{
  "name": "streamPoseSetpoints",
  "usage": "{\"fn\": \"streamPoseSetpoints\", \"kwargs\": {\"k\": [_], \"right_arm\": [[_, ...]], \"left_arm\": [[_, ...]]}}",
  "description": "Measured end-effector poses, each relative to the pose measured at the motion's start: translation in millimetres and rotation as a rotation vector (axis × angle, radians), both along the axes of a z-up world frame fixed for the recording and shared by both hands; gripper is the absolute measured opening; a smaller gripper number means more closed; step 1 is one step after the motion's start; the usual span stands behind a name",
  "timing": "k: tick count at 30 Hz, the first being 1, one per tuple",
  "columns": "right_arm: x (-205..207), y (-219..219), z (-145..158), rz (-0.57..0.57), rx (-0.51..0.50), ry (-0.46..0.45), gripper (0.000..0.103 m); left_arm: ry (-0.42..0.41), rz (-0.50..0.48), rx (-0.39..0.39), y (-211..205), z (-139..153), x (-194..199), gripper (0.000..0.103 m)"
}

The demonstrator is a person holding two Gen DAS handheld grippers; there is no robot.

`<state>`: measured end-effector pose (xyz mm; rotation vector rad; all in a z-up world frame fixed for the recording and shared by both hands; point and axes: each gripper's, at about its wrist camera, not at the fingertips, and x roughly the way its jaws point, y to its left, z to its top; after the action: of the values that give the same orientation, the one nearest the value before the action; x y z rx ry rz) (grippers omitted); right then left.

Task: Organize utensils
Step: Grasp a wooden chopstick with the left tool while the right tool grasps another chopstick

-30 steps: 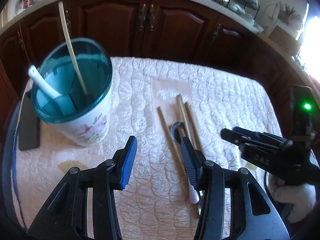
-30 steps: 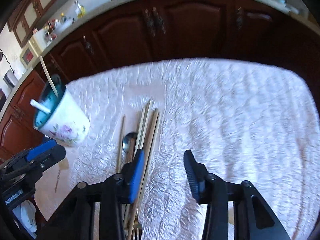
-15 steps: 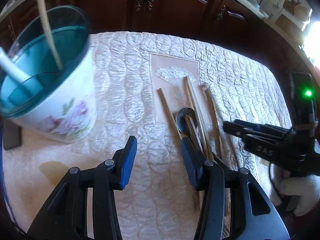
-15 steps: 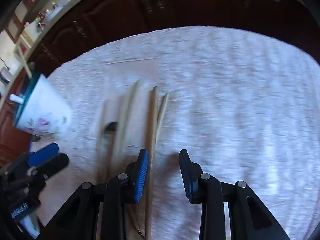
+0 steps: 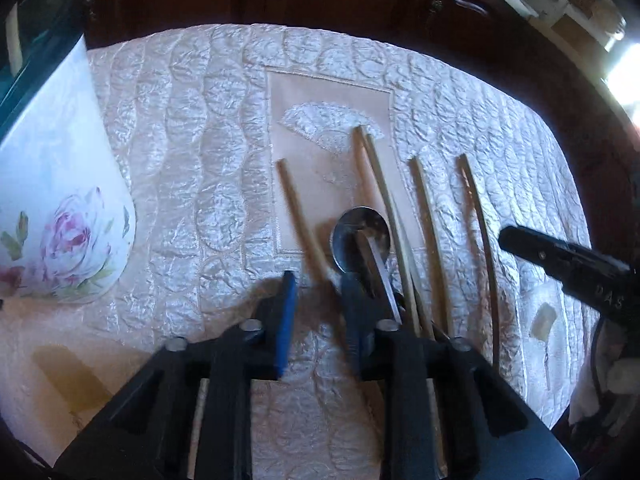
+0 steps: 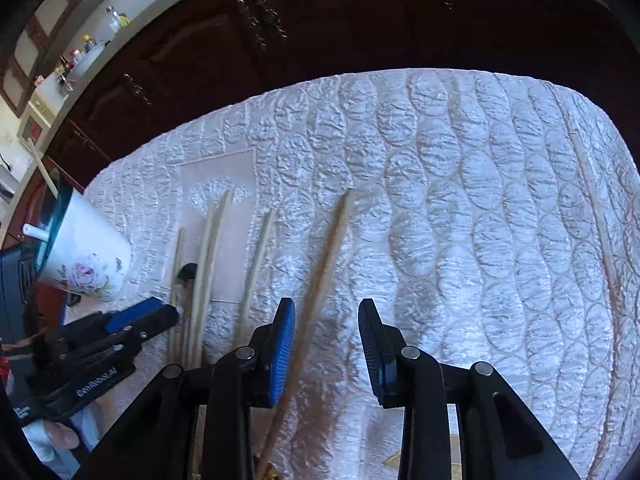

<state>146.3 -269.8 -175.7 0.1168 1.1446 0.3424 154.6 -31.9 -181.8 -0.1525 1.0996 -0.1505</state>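
Note:
Several wooden chopsticks and a metal spoon (image 5: 362,236) lie side by side on the quilted cloth (image 5: 208,168). My left gripper (image 5: 318,280) is low over the leftmost chopstick (image 5: 294,200). Its jaws are closing with that stick's near end between them, and the pads do not press on it. The spoon sits just right of its right finger. My right gripper (image 6: 326,306) stands open over another chopstick (image 6: 332,248), which runs on the cloth close to its left pad. The floral cup (image 5: 60,200) with the teal rim stands at the left and holds a white utensil (image 6: 34,232).
A lone chopstick (image 6: 592,208) lies far to the right on the cloth. Dark wooden cabinets (image 6: 320,20) run behind the table. In the left wrist view the right gripper (image 5: 516,240) reaches in from the right edge; the left gripper (image 6: 160,314) shows at the lower left of the right wrist view.
My left gripper sank toward the chopsticks and its jaws narrowed a lot. The cup slid to the left edge of its view. My right gripper moved right; one chopstick now lies apart from the group.

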Motion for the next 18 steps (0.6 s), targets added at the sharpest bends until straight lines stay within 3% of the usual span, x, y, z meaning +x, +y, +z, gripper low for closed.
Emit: {"fn": "streamPoseSetpoints", "kwargs": {"k": [6,11,15,18], "right_arm": [[9.5,29.1,7.5,0.057,0.032,-0.036,0.031],[28.6,25.5,1.0,-0.005,0.002,-0.011,0.031],[50.9,17.1,-7.8,-0.026,0.002,0.018,0.031],[73.9,17.5,-14.8,-0.02,0.008,0.052,0.031]], "left_arm": [[0.007,0.005,0.023,19.8,2.0,-13.8,0.012],[0.019,0.019,0.002,32.7,7.1,-15.9,0.012],[0.013,0.057,0.0,38.4,8.9,-9.7,0.027],[0.018,0.094,0.006,41.6,6.8,-3.2,0.028]]}}
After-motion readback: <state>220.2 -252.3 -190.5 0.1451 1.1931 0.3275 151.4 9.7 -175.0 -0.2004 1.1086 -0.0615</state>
